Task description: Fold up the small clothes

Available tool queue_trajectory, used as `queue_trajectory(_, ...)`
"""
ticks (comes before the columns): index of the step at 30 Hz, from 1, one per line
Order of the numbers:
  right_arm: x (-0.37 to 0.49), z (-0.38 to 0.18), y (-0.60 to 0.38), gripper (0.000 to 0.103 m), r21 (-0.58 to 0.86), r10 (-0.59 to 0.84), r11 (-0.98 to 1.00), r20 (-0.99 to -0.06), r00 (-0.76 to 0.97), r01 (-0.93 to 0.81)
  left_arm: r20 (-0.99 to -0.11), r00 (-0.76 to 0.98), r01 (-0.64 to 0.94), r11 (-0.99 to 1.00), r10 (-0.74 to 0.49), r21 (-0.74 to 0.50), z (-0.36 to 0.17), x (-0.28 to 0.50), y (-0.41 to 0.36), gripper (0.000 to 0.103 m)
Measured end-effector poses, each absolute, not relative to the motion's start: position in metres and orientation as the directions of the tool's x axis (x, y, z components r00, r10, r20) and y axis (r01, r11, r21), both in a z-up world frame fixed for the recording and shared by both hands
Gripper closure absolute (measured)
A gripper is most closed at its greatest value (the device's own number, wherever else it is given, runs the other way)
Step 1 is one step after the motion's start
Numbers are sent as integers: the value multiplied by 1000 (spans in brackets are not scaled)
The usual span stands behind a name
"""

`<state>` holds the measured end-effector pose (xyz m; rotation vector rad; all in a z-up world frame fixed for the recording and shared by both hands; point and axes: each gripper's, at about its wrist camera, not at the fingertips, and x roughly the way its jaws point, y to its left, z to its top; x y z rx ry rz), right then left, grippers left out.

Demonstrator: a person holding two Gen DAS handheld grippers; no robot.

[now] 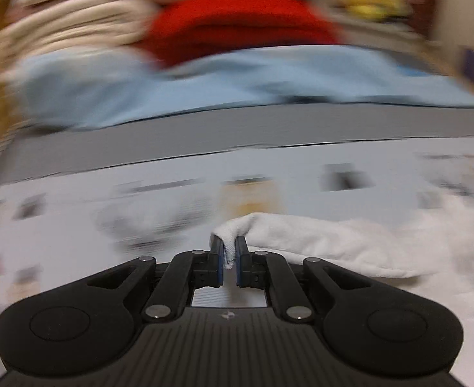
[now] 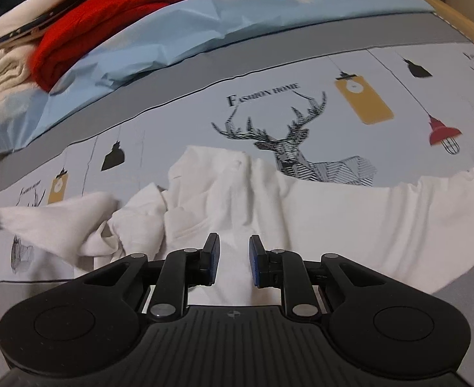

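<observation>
- My left claw (image 1: 229,253) was clamped on a sleeve end of the small white cotton garment (image 2: 301,213), to carry it inward for folding.
- My right claw (image 2: 234,259) hovered parted above its middle on the deer-printed bedspread (image 2: 269,74).

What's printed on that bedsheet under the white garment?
A geometric black deer, hanging lamps and "Fashion Home" lettering on the pale bedsheet, clearest in the right wrist view.

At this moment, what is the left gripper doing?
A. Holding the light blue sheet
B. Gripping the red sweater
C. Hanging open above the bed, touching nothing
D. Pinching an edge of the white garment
D: the left gripper has its jaws nearly closed with a fold of the white garment caught between the pads.
</observation>
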<state>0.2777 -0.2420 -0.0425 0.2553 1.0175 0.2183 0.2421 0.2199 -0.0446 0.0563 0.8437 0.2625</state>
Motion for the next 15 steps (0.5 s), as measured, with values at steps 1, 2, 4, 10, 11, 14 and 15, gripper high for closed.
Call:
queue_trajectory(1,278,-42,-239,82,305,297,950,-809,507,-69,-726,605,-268,942,328,201,-48,232,252,96)
queue_trajectory(2,277,-42,-236,82,301,296,951,-810,506,-76,-720,572,-323,914,394,244,-51,223,281,96)
queue_trajectory(4,277,-42,-232,82,289,292,953,-813,504,-87,-710,487,-417,850,508,322,-59,205,333,96)
queue_trajectory(10,278,-49,-231,82,247,255,965,-829,498,-83,-664,258,-586,661,701,470,-72,162,432,96)
queue_trajectory(11,279,-51,-232,82,239,246,968,-832,497,-79,-667,215,-594,638,714,491,-75,160,439,94)
queue_trajectory(14,280,-54,-235,82,227,227,972,-838,497,-61,-677,123,-585,604,726,542,-78,162,441,78)
queue_trajectory(15,281,-55,-236,82,223,221,973,-839,497,-56,-662,145,-586,603,736,542,-72,164,434,76)
